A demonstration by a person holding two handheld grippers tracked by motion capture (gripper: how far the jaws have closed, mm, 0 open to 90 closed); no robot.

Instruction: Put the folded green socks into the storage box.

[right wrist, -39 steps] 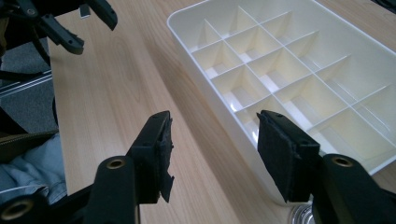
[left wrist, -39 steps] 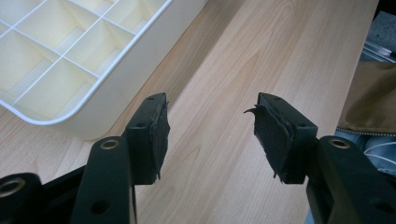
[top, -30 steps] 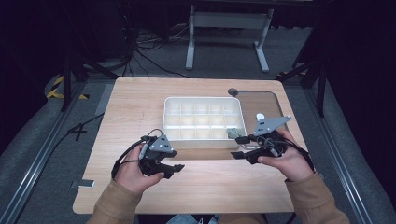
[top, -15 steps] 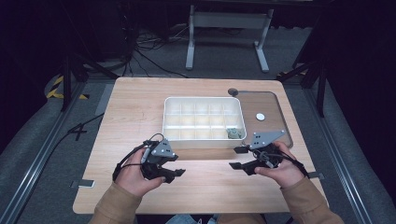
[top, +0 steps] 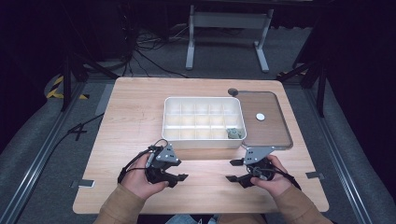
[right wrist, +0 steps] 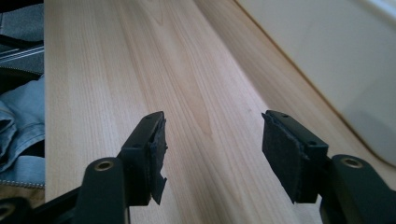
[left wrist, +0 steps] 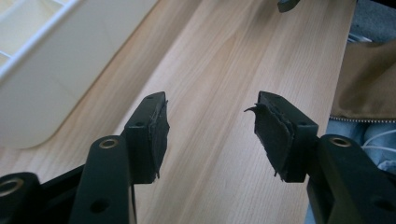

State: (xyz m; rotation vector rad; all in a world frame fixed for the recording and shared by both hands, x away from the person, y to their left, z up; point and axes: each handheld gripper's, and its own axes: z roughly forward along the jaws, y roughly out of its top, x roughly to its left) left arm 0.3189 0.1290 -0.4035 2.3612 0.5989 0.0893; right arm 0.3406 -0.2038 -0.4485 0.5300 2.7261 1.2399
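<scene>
Both my tongs empty, jaws apart: left gripper (top: 180,178), right gripper (top: 235,171). White disc (top: 260,116) on lid (top: 272,135) lay forward-right; right gripper nearer.

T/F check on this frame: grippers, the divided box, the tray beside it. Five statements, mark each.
1. The left gripper is open, with nothing between its jaws. True.
2. The right gripper is shut on a small part. False: its jaws stand apart over the bare table and hold nothing.
3. A small dark part lies in a near right compartment of the white divided box. True.
4. The white disc lies inside the divided box. False: it lies on the brown tray to the right of the box.
5. Both grippers are over the box. False: in the high view both are near the table's front edge, on the person's side of the box.
</scene>
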